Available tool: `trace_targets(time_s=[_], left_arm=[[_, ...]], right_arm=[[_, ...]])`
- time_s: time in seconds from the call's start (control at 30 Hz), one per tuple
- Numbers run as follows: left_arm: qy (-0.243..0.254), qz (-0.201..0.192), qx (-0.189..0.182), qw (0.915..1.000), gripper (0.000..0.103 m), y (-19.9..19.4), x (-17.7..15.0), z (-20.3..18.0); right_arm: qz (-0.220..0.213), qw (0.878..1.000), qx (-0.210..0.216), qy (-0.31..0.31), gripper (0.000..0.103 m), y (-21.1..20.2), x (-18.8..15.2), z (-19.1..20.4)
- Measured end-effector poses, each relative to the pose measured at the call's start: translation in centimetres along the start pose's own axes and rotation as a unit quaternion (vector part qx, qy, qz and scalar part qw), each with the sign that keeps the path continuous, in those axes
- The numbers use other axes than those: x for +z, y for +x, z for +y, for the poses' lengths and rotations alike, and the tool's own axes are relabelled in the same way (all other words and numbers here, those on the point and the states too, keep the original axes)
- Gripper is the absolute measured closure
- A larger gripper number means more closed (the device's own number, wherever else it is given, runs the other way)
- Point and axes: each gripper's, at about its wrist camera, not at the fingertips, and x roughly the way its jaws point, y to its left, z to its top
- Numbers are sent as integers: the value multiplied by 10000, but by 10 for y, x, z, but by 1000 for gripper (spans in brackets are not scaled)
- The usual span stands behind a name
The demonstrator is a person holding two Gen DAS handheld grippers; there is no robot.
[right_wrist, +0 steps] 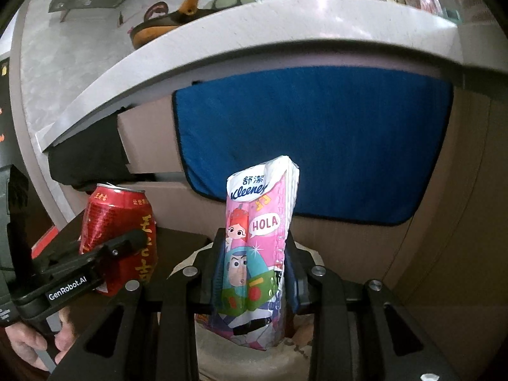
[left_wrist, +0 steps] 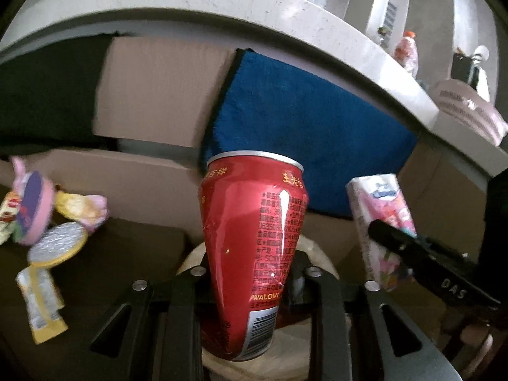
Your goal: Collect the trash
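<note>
- The left gripper pinches one red drink can, dented metal, upright between its jaws.
- The right gripper pinches one pink Kleenex tissue pack, soft plastic, upright.
- Behind both hangs a blue fuzzy towel under a white stone counter edge.
- At the left, several candy wrappers lie on a dark surface; the count is unclear.

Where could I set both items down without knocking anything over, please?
The dark surface between the wrappers and the red can looks bare, below the cardboard box. The left side is crowded with wrappers. The right gripper clamps the tissue pack; the left gripper clamps the can.
</note>
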Motion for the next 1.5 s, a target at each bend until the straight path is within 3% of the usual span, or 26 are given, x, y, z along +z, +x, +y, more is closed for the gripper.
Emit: trace_targets(time_s=[0.03,0.13,0.33,0.53,0.63,0.7,0.83,1.03,1.23,1.37,1.5], left_arm=[[36,102,-81,9999,52,5,1,2],[10,278,-44,9996,50,13,3,11],[-138,256,156,9995,49,1,6,35],[-370,611,-601,9956,46,18,3,30],[-470,807,-726,9930,46,33,4,29],[-575,700,-814,9926,46,28,4,36],[-511,410,-505,9966,46,6,7,53],[-729,721,-317,9942,46,-9,-4,93],[-559,738,-5,9957,46,-32,-19,114],[-914,749,242,9927,46,-40,-30,135],[-1252,1030,189,9866,46,-32,-45,142]], right_arm=[[-24,10000,-2,58,70,2,0,-3],[39,9998,-81,166,57,9,-1,-8],[159,9995,-180,197,57,14,-11,-8],[46,9993,-319,170,57,13,-15,2],[-102,9979,-600,230,57,6,-11,0],[-190,9970,-693,303,57,-4,-9,-4],[-289,9957,-857,192,57,-17,-9,-6],[-208,9975,-640,213,57,-17,-13,0],[-105,9989,-455,-31,57,-12,-20,19],[-106,9992,-386,4,57,-10,-22,24],[-48,9995,-301,58,57,-6,-25,29]])
